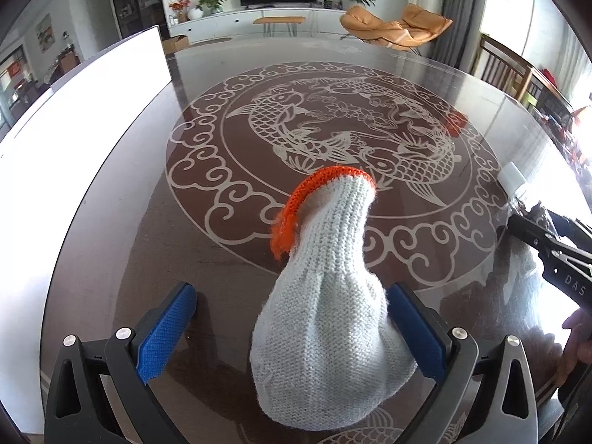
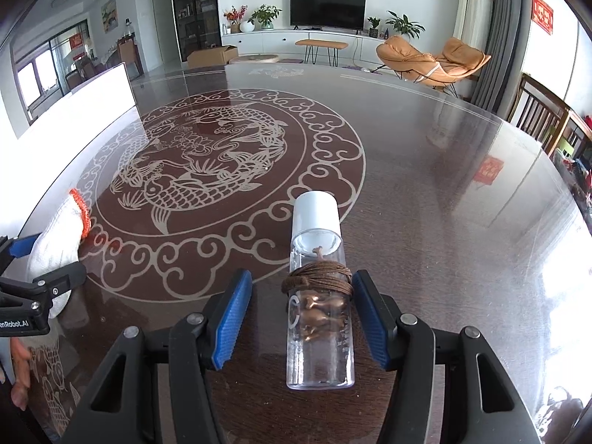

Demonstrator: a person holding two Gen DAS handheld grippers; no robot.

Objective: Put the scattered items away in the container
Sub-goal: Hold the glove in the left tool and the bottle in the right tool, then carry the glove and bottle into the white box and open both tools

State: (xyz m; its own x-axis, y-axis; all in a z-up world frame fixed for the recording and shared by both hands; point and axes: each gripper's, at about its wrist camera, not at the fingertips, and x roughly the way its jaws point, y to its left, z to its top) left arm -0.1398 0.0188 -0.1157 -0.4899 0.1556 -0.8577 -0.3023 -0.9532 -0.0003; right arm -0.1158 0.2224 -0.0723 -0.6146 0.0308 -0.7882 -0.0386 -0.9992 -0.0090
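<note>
A white knit glove (image 1: 325,325) with an orange cuff lies on the table between the fingers of my left gripper (image 1: 292,292). The glove rests against the right-hand pad and a wide gap is left at the other pad, so this gripper is open. A clear bottle (image 2: 320,336) with a white cap, brown cord around it and brown pieces inside lies between the fingers of my right gripper (image 2: 299,288). That gripper is open too: its left pad stands well clear of the bottle. The white container (image 1: 92,111) stands at the table's left side.
The dark glossy table (image 2: 425,185) carries a large pale fish pattern in its middle. Wooden chairs (image 2: 544,118) stand beyond its right edge. A person's hand (image 2: 18,370) shows at the left edge of the right wrist view.
</note>
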